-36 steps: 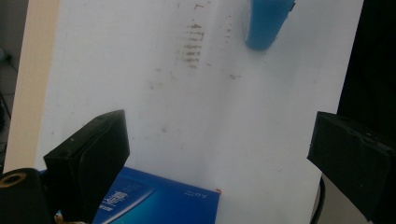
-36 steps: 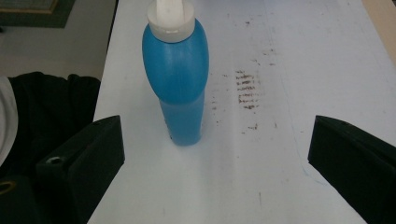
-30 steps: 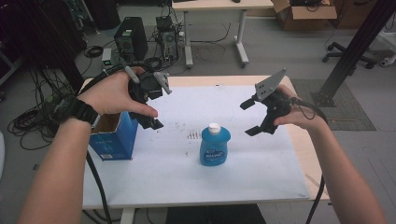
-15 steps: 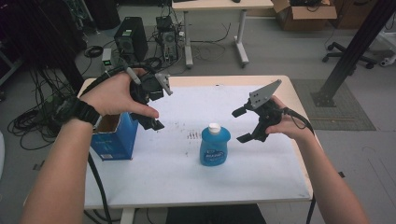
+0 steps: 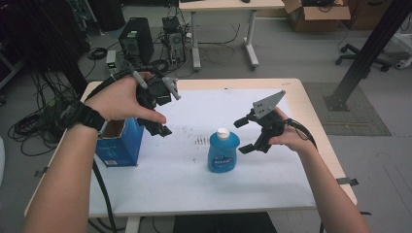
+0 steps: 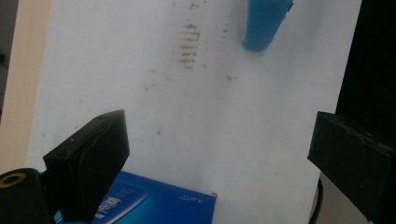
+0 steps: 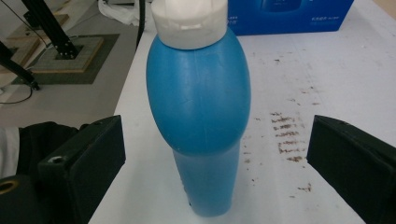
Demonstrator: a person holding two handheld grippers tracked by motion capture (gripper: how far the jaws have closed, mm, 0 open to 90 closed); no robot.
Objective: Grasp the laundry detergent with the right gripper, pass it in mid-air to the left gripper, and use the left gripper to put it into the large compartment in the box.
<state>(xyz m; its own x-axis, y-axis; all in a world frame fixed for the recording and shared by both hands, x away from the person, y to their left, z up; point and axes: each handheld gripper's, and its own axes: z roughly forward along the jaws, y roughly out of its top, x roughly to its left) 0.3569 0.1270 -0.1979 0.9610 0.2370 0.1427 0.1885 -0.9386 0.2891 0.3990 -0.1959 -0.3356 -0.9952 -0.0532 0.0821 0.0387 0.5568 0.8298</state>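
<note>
A blue bottle (image 5: 223,154) with a white cap (image 5: 223,132) stands upright near the middle of the white sheet. My right gripper (image 5: 243,136) is open just to its right, jaws aimed at it. In the right gripper view the bottle (image 7: 201,107) stands between the wide-apart jaws of that gripper (image 7: 215,154), touching neither. An open-topped blue box (image 5: 119,142) stands at the left. My left gripper (image 5: 163,114) hovers open over the box's right end. In the left gripper view, the gripper (image 6: 219,158) is empty, with the box (image 6: 154,205) below and the bottle (image 6: 264,23) beyond.
The white sheet (image 5: 194,184) covers most of the wooden table (image 5: 311,111), with dark smudges (image 5: 199,141) left of the bottle. Past the far edge are a computer tower (image 5: 136,43), cables and a desk (image 5: 228,7). A black post (image 5: 369,53) stands at the right.
My right gripper has moved left and a little nearer, closing in on the bottle with its jaws still apart. The left gripper has barely shifted above the box.
</note>
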